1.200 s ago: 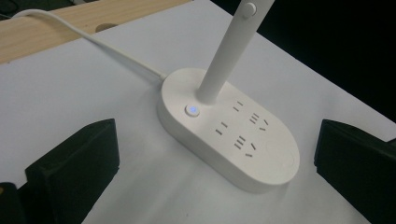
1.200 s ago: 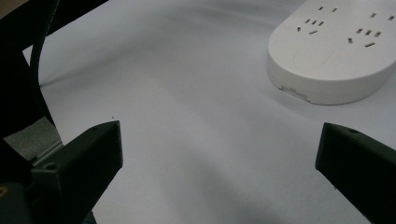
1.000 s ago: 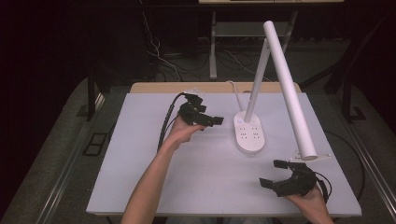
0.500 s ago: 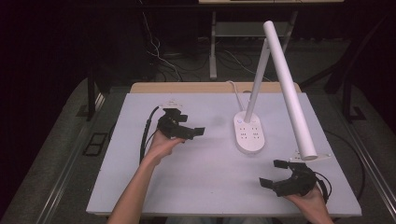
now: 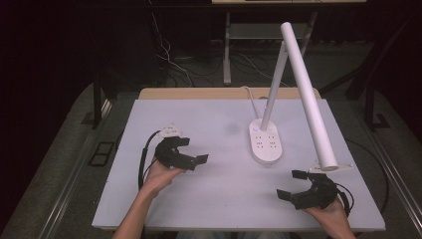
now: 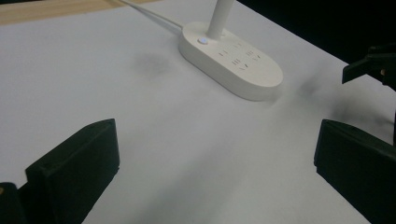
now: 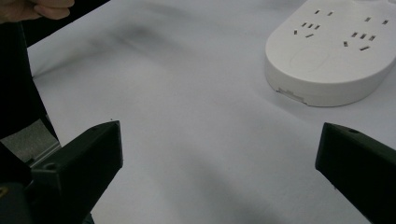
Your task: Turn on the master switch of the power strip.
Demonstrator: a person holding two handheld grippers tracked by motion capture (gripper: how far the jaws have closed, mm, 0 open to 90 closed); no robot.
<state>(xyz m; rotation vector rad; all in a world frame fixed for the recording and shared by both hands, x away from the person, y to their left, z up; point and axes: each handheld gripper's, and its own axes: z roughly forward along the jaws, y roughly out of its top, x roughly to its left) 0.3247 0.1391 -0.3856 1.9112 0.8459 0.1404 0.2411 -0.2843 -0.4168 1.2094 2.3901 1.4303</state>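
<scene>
Right gripper (image 5: 296, 185) rests near the table's (image 5: 199, 114) front right corner, jaws spread, empty. Left gripper (image 5: 191, 151) hovers left of centre, also spread. Farther back, right of centre, stands a white lamp (image 5: 267, 142): likely rigid, smooth, top-heavy; grasp its stem.

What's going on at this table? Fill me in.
A person holds a two-jaw gripper in each hand over a white table. The left gripper and the right gripper are both open and hold nothing. Between them stands a white desk lamp whose oval base has sockets and a small button. Nothing is being gripped or touched at this moment.
</scene>
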